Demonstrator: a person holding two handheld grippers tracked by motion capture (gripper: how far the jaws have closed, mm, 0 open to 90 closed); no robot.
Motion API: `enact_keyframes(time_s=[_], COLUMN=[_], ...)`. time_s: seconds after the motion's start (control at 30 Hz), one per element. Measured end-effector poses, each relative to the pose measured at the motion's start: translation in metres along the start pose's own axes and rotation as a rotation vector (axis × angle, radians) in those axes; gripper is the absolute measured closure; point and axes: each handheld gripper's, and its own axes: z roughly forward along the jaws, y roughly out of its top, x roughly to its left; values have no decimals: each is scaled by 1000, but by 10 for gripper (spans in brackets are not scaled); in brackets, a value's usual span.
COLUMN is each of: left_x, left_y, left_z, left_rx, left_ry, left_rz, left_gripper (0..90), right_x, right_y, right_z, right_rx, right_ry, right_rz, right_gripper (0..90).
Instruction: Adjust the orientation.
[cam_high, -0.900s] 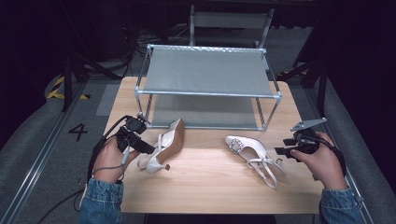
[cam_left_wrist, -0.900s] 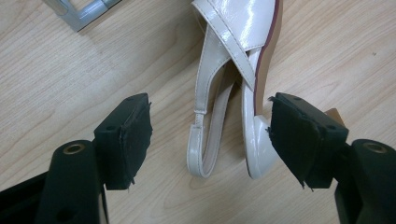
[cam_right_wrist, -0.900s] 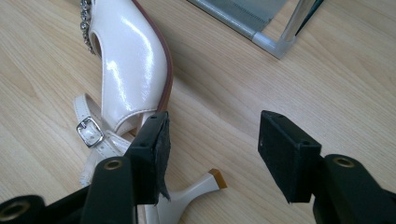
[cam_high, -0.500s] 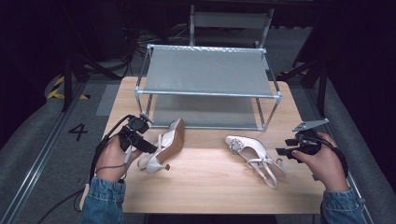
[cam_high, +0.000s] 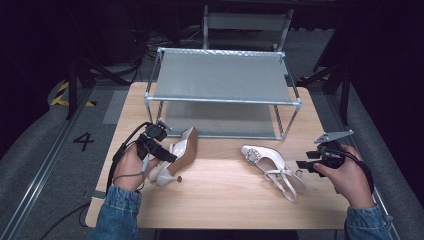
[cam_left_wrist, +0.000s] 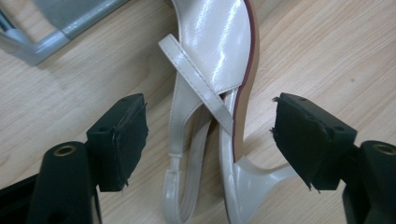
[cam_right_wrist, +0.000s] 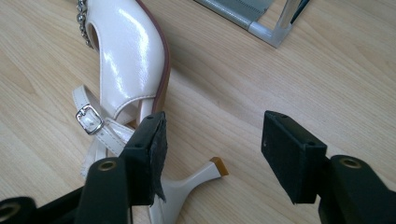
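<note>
High view showed the bench (cam_high: 220, 192) with a two-tier rack (cam_high: 223, 80) at its far half and a white shoe on each side in front of it. Left shoe (cam_high: 176, 152) lay on its side near the rack's left leg; right shoe (cam_high: 272, 165) lay flat, toe toward the rack. The step looked like reaching in to grasp, probably to shelve the pair. Left gripper (cam_left_wrist: 210, 140) was released, jaws astride the left shoe's strap and heel, not touching. Right gripper (cam_right_wrist: 212, 156) was also released, the right shoe's heel (cam_right_wrist: 201, 175) between its jaws. Next each would need to close on the heel end. Open bench lay between the shoes; the right hand (cam_high: 345, 172) sat close to the right edge.
</note>
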Motion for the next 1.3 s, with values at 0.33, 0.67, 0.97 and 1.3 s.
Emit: enact_keyframes(time_s=[0.33,0.67,0.97,1.3], left_x=[10,10,1,-4], left_y=[6,12,12,10], left_z=[19,31,28,16], left_rx=[10,39,28,19], left_ry=[15,-87,-74,-89], left_rz=[-36,-27,22,41], left_gripper=[286,439,540,670], right_x=[0,0,0,0], right_y=[-5,-8,-6,-6], right_z=[-2,-4,-5,-2], right_rx=[2,-18,-30,-13], right_ry=[-4,0,-3,1], right_rz=[9,7,5,-13], right_gripper=[415,413,413,421])
